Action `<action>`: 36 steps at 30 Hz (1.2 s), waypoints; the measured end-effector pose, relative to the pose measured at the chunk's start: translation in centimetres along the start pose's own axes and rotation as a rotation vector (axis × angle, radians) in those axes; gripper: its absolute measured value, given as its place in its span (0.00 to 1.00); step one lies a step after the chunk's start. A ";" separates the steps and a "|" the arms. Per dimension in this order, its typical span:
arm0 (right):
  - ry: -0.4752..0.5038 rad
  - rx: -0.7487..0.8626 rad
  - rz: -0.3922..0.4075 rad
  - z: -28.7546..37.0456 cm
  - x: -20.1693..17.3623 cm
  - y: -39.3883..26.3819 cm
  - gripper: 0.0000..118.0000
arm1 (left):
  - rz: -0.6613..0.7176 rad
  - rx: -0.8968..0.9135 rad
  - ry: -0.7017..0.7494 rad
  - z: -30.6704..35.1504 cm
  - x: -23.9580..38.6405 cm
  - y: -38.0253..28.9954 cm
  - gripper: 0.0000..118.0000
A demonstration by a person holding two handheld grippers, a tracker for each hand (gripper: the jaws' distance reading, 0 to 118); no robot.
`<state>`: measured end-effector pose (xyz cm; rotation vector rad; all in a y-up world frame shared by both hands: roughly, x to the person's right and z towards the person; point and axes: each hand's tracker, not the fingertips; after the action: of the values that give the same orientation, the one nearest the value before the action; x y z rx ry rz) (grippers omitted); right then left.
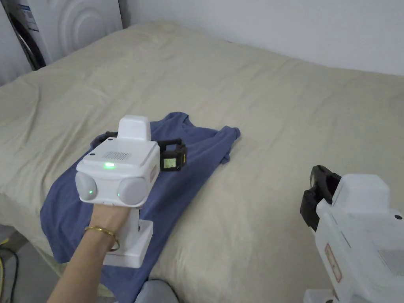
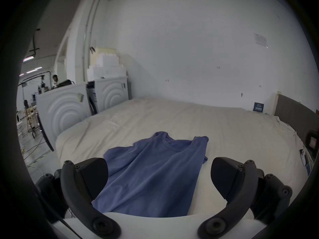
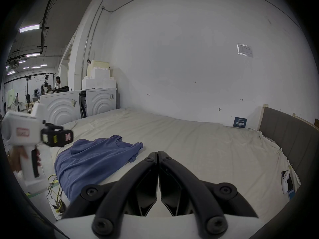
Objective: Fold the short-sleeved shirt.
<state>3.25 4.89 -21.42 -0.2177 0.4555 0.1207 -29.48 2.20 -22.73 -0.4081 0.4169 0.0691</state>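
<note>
1. Shirt: the blue short-sleeved shirt lies on the bed close to its near-left corner, collar pointing toward the far wall. Its hem end spills over the near edge. It looks already narrowed lengthwise, with one sleeve bunched at the far right; I judge that side was laid inward to make a long strip.
2. Its surface is rumpled rather than flat, so smoothing or a further fold probably remains. The cloth seems thin and limp and would likely sag if lifted by one point.
3. Left gripper: it hovers above the shirt's middle with jaws spread wide and nothing between them, apparently lined up along the garment's length to reach toward the collar or a side edge.
4. Right gripper: its jaws are pressed together on nothing, held over bare sheet well to the right of the shirt, seemingly parked while the left one works.
5. White appliances stand beyond the bed's far-left corner, away from the work.
</note>
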 end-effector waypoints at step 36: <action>-0.089 -0.159 -0.020 -5.5 4.8 -3.2 0.00 | 0.037 -0.518 -0.055 -18.7 3.4 3.9 0.00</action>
<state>5.76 0.86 -27.80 -0.3709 0.3548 0.1467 -34.04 -1.77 -41.16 -0.9071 0.3495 0.2262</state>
